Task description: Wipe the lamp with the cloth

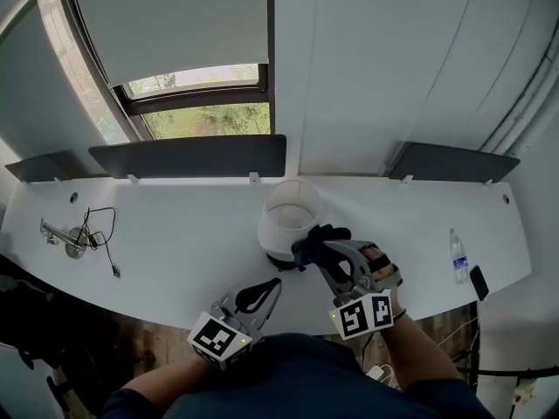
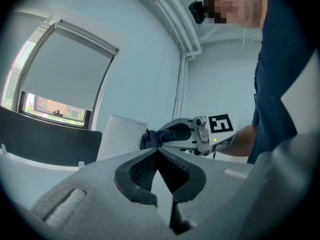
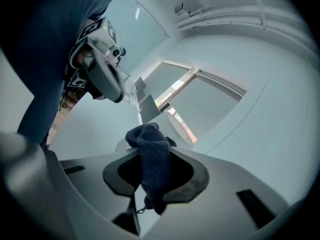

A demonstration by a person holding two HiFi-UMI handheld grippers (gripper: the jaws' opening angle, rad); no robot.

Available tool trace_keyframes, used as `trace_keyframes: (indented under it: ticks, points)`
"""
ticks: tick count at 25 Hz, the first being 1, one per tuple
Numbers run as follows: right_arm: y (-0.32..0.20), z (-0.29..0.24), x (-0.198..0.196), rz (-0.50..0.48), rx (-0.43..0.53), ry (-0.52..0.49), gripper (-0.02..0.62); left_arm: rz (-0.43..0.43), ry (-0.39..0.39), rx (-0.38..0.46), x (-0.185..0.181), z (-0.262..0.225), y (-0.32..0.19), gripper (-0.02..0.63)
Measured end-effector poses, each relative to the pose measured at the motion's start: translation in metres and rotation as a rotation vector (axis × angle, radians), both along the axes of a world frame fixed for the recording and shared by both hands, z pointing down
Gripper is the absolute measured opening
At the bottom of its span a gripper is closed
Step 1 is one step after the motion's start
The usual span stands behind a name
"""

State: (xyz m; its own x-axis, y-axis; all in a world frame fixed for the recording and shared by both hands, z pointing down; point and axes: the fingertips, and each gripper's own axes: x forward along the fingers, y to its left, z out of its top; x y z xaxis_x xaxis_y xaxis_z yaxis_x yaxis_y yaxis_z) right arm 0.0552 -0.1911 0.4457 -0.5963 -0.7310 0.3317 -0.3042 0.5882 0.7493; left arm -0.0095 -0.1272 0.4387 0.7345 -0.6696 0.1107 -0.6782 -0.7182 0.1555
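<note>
At the lamp (image 1: 284, 215), seemingly touching, the right tongs (image 1: 314, 251) clamp the cloth (image 1: 320, 236). The left tongs (image 1: 273, 287) are closed and empty. Unbraced, the lamp could tip.

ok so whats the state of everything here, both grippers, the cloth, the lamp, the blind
right gripper: shut on the cloth
cloth: dark, bunched up, clamped in the right jaws, up against the lamp's shade
left gripper: shut, nothing in it
lamp: upright on the desk, lit or not cannot be told
blind: drawn most of the way down, strip of window bare below it
</note>
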Motion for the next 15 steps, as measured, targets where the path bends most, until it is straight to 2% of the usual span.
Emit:
trace_keyframes:
  ticks: [6, 15]
  points:
    - [-0.012, -0.034, 0.005, 0.002, 0.075, -0.022, 0.103, 0.014, -0.010, 0.010, 0.008, -0.001, -0.003, 0.006]
    - [-0.021, 0.001, 0.010, -0.002, -0.007, -0.054, 0.103, -0.036, -0.029, -0.028, 0.004, 0.007, -0.006, 0.006]
